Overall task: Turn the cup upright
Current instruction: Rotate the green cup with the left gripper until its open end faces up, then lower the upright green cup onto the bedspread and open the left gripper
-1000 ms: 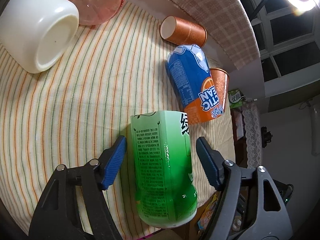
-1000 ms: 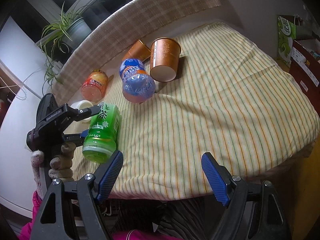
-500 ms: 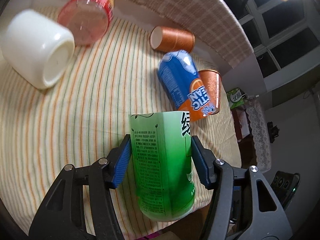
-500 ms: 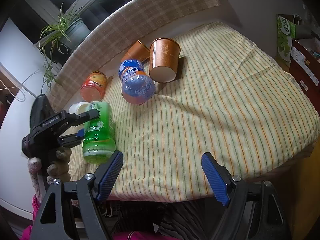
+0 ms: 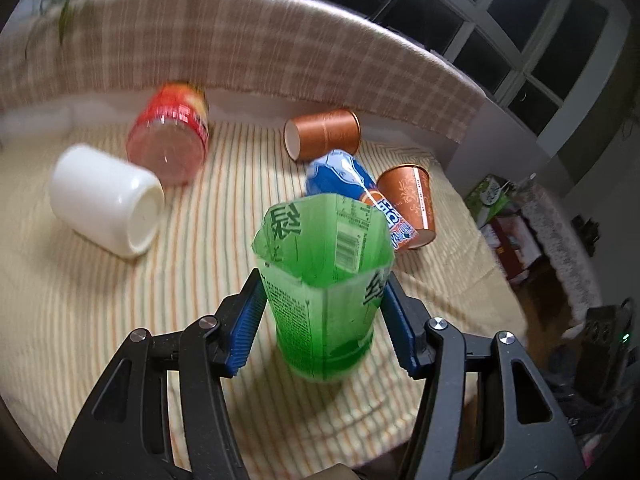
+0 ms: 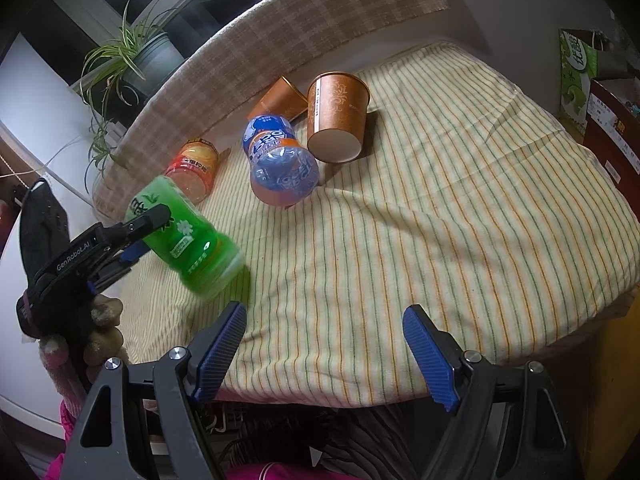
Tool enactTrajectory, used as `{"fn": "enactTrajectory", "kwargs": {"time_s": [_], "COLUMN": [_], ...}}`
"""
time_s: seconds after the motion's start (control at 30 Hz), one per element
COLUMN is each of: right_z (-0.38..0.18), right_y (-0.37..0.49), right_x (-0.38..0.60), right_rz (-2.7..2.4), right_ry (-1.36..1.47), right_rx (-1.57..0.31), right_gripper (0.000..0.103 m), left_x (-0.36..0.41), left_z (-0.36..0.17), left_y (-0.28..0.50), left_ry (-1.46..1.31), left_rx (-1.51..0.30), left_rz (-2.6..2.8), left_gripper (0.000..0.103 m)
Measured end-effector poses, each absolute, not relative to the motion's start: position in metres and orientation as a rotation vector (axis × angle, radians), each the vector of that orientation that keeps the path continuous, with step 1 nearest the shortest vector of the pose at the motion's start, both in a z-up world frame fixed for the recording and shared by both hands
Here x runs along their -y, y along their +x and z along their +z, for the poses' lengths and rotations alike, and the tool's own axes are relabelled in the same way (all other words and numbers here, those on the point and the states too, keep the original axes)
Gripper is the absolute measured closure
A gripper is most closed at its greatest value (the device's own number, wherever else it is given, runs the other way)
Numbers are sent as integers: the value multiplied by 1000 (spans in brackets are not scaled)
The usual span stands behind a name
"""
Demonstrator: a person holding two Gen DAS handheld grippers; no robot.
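Note:
My left gripper [image 5: 324,320] is shut on a green cut-bottle cup [image 5: 324,280], its blue pads against both sides. The cup is tilted, open end up and away from me, base near the striped cloth. In the right wrist view the green cup [image 6: 188,240] hangs slanted in the left gripper [image 6: 132,236] above the table's left side. My right gripper [image 6: 324,354] is open and empty over the near table edge.
On the striped tablecloth [image 6: 460,200] lie a white cup [image 5: 106,200], a red cut bottle [image 5: 170,140], a blue-orange cut bottle [image 6: 280,164] and two brown paper cups [image 6: 338,114] [image 5: 322,134], all on their sides. A checked backrest [image 5: 240,44] runs behind.
My left gripper closed on the green cup, lifted it off the cloth and is tilting it so the open end rises. The right gripper has not moved.

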State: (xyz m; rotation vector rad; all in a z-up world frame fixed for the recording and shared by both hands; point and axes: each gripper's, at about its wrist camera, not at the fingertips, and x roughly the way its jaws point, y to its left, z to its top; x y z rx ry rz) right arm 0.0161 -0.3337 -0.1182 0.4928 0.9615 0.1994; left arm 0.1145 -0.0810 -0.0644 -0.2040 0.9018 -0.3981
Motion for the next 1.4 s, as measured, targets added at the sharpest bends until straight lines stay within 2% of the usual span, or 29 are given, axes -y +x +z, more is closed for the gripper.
{"fn": "enactTrajectory", "kwargs": {"time_s": [0.6, 1.03, 1.33, 1.4], "right_z": [-119, -119, -118, -118], "right_y": [17, 17, 17, 17], "right_x": [332, 332, 331, 331], "right_rz": [201, 195, 196, 197], "right_ry": [490, 491, 486, 483], "right_rx": [-962, -963, -961, -959], "right_gripper": [20, 20, 20, 20], "left_x": [103, 107, 105, 104], "left_z": [-65, -66, -68, -67], "left_y": [93, 92, 91, 89], "left_ry": [-38, -34, -56, -65], "left_rx": [-854, -858, -872, -871], "left_rz": [-405, -426, -441, -450], "left_gripper": [45, 44, 34, 24]}}
